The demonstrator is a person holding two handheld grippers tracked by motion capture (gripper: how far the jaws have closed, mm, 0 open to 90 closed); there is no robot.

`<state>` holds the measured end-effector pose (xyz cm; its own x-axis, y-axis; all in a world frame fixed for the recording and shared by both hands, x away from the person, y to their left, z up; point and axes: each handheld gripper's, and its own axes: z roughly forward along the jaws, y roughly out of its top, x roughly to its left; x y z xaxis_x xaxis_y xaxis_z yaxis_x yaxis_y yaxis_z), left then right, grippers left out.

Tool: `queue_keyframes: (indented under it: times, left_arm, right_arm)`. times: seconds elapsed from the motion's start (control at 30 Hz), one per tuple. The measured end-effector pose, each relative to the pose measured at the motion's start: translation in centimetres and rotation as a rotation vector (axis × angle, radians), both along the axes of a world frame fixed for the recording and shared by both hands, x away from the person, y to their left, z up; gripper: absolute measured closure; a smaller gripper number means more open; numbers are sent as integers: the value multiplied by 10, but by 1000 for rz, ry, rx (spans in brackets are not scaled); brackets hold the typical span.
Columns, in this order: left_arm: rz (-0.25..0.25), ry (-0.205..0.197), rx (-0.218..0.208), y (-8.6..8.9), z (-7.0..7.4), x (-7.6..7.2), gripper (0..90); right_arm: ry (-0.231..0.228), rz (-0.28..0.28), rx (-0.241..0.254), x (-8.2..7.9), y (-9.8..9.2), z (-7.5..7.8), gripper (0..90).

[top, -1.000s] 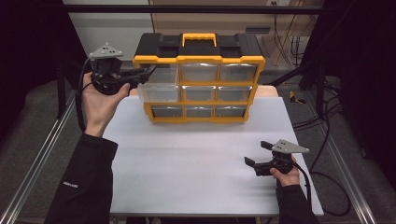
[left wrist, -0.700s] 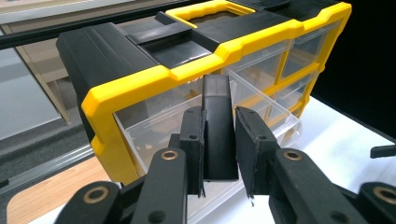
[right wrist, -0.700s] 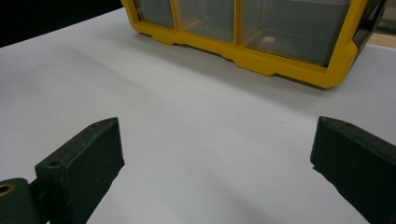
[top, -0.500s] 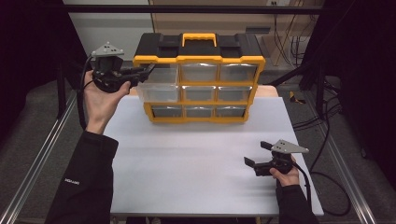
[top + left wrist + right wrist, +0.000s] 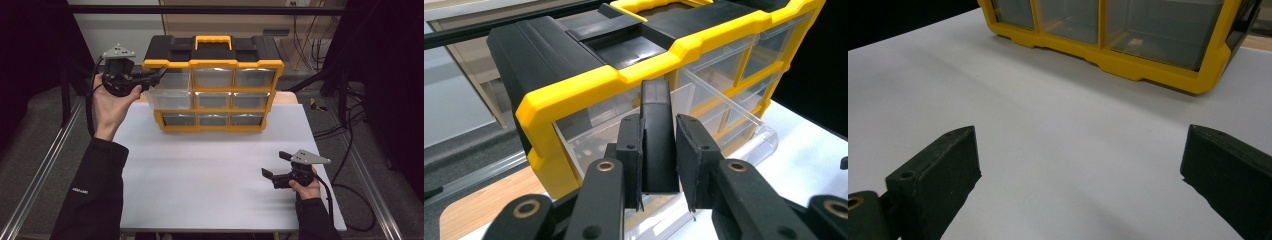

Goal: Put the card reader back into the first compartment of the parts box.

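high: overhead, forward-down | claw views: close, low | shared: drawer organizer [image 5: 215, 85]

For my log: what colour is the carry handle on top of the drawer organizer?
Yellow; the carry handle on the drawer organizer shows best in the high view.

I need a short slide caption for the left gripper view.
Left gripper holding a black block before the yellow organizer's open drawer.

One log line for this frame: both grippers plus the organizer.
left hand-held gripper: shut on black block, above pulled-out drawer | right hand-held gripper: open, idle | organizer: on table
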<state>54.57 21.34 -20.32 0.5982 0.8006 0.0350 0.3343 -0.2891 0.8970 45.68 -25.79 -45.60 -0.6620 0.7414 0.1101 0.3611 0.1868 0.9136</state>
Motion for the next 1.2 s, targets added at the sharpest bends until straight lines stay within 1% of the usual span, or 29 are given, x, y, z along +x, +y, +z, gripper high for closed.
queue_keyframes:
  times: [0.8, 1.07, 1.2]
  left_arm:
    - [-2, 26, 32, -2, -10, 8, 726]
    - [-3, 38, 45, -4, -12, 10, 725]
    - [0, 49, 45, -4, -13, 12, 725]
  right_arm:
    - [0, -1, -4, 0, 0, 0, 26]
    - [-1, -2, -4, 0, 0, 0, 27]
    - [0, -2, -5, 0, 0, 0, 27]
